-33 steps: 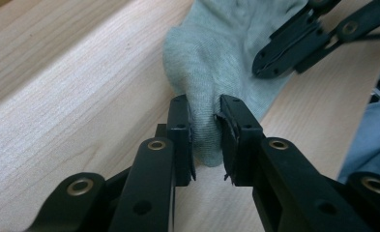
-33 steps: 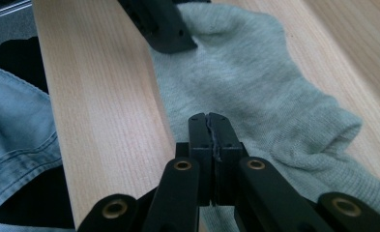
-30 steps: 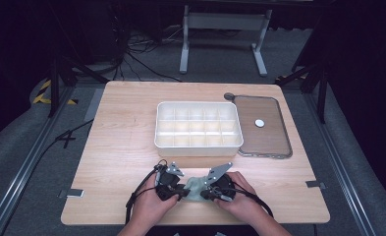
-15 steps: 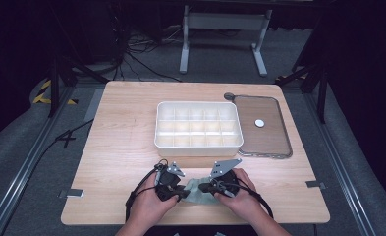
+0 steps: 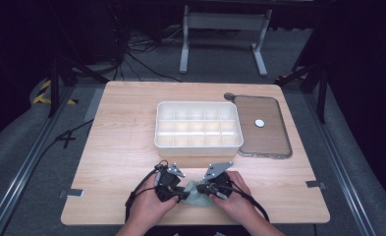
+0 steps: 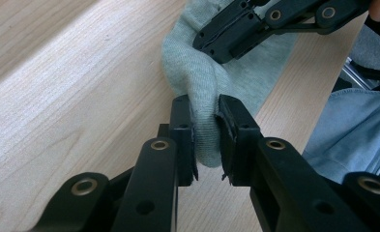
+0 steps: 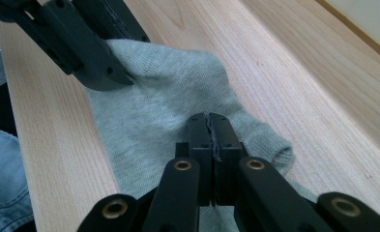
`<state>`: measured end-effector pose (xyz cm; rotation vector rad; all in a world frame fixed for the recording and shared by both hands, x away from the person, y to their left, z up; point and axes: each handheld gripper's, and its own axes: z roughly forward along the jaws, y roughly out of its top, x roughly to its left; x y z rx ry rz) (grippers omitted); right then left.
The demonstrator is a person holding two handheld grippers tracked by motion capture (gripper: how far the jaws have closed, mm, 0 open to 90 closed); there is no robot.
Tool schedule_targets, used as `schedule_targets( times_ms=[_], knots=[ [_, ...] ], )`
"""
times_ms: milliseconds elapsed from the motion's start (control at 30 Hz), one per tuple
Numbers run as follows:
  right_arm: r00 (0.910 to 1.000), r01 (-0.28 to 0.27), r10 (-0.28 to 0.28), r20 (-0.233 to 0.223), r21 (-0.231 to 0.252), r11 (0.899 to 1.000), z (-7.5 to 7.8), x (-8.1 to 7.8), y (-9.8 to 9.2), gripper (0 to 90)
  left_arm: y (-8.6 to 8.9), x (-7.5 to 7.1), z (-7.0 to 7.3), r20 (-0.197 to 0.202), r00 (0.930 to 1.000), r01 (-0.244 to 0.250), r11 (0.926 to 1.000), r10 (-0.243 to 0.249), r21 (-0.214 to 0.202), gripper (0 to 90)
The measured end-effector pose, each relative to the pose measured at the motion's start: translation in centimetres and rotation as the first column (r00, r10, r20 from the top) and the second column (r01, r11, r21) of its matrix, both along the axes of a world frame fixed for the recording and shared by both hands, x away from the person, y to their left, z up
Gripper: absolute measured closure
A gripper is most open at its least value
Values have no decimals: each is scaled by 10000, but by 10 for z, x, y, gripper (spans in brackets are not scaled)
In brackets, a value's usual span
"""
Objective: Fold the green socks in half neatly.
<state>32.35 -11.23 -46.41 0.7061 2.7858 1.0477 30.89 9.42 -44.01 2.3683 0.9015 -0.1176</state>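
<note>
Both jaws pinch the grey-green cloth (image 6: 204, 92) — left gripper (image 6: 206, 130) on a bunched fold, right gripper (image 7: 210, 133) shut on thin fabric. Probably mid-fold; next I'd lift together — evenly.

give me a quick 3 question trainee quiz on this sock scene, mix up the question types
1. True or false: the left gripper has a fold of the grey-green sock pinched between its fingers.
2. Multiple choice: where does the white compartment tray sit relative to the sock? A) beyond it, farther from the person B) to the person's left of it C) on top of it
3. Short answer: what small thing lies on the flat lid to the right of the tray?

Key
1. True; the right gripper is also clamped on the sock.
2. A
3. A small white round disc.
</note>
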Motion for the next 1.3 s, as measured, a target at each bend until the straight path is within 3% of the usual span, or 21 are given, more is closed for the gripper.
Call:
schedule_targets(
  times_ms=[133,233,367,567,667,767,900,1000,1067,1200,1300],
  knots=[
    [10000,-39,38,30,212,9998,8,-4,-5,898,0,0,1,-82,10000,-48,10000,48,14,775],
    [9996,-126,124,-240,-64,9999,5,-6,-5,898,-1,0,3,-208,9998,-33,9999,35,102,775],
    [9996,-116,116,-262,-18,9999,0,-6,-4,898,-2,0,6,-13,9999,124,9999,-124,31,773],
    [9998,-71,74,-166,160,9998,-2,-11,0,897,-12,-4,15,735,9965,431,9986,-408,-297,775],
    [9997,-59,67,-237,350,9994,-3,-13,2,897,-16,-5,15,790,9952,611,9974,-580,-370,776],
    [9999,-147,149,-57,418,9990,-4,-16,4,894,-19,-5,17,780,9937,812,9966,-800,-125,780],
    [9997,-84,101,-237,721,9974,6,-14,-10,891,-15,-4,19,614,9967,540,9985,-540,14,789],
    [9993,188,-168,-320,629,9978,17,-11,-28,891,-13,-2,21,516,9979,392,9992,-393,19,790],
    [9979,401,-385,-528,300,9987,21,-11,-40,891,-12,0,22,401,9985,380,9992,-384,108,789],
    [9941,463,-511,-957,-513,9976,11,-11,-46,893,-14,2,23,350,9984,434,9988,-441,226,789],
    [9933,523,-552,-1014,-313,9981,4,-11,-43,897,-21,2,25,365,9980,517,9985,-523,177,788]
  ],
)
